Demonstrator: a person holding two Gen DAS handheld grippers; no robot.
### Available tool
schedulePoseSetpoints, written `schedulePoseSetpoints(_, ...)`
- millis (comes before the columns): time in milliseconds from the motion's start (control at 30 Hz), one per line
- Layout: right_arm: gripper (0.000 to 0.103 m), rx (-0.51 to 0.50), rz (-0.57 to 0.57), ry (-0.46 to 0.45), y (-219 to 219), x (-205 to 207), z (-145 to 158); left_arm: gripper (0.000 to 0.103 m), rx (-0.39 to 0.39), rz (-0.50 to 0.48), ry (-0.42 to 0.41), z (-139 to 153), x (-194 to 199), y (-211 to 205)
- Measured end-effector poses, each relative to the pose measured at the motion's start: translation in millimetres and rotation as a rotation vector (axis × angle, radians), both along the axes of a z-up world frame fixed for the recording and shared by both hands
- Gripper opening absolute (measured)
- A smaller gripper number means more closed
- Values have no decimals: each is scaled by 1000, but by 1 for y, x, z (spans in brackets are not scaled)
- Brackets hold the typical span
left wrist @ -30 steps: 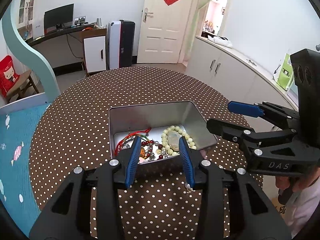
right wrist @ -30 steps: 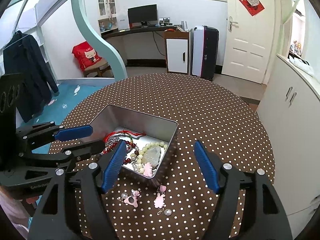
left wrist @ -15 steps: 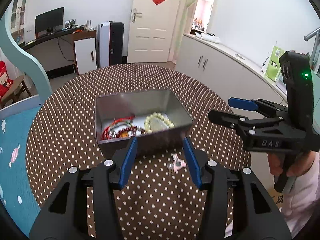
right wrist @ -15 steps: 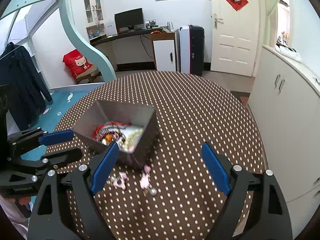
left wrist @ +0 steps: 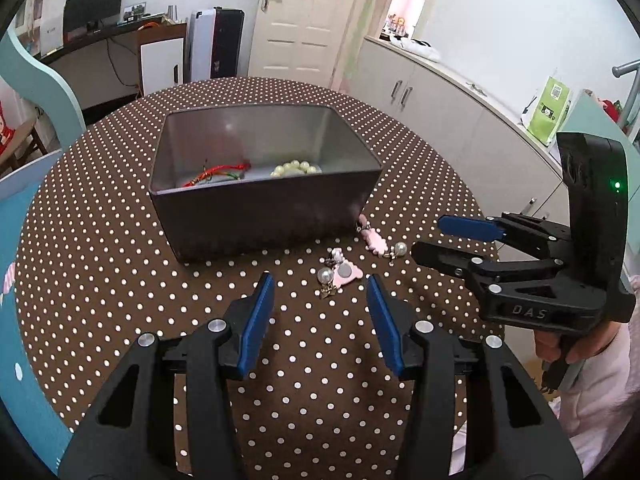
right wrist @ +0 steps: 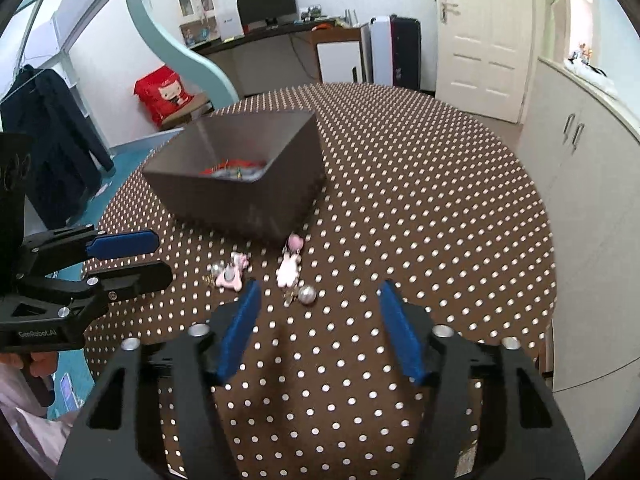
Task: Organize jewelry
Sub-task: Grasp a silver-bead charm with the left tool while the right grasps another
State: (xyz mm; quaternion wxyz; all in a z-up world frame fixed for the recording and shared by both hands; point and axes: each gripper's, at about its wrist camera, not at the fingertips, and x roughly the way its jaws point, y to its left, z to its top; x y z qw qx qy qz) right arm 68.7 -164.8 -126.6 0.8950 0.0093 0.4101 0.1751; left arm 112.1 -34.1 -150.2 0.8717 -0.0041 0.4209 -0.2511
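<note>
Left wrist view
Left gripper (left wrist: pixel 320 304): jaws spread, nothing between the blue pads; poised above the brown polka-dot tablecloth (left wrist: pixel 100 264)
Open rectangular grey metal tin (left wrist: pixel 264 216): on the cloth beyond the gripper; red cord bracelet (left wrist: pixel 218 170) and pale bead bracelet (left wrist: pixel 296 168) lie inside
Pink bear-shaped earring with a pearl (left wrist: pixel 340 274): on the cloth just ahead of the pads, outside the tin
Second pink earring with a pearl (left wrist: pixel 378 242): by the tin's near right corner
Right gripper (left wrist: pixel 432 242): at right, held by a hand (left wrist: pixel 576 344)

Right wrist view
Right gripper (right wrist: pixel 318 306): jaws apart and just been closing, nothing pinched
Second pink earring (right wrist: pixel 290 270): just beyond the pads
Bear earring (right wrist: pixel 230 274): left of it, close to the left gripper (right wrist: pixel 144 256)
Tin (right wrist: pixel 256 200): behind both earrings, contents blurred
</note>
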Motion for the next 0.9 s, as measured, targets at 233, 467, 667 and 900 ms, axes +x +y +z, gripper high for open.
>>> schedulePoseSetpoints(233,31,-13,63,3,15,3,-4,49,-19,17,24,-9,2,3)
schedulePoseSetpoints(467,19,-68,98,1,23,7,-10,49,0,15,25,-13,6,-3)
schedulePoseSetpoints(667,18,-63,109,-7,20,8,-11,37,12,16,40,-17,17,-13)
schedulePoseSetpoints(900,12,-70,78,3,10,10,-11,14,24,10,61,-24,25,-20)
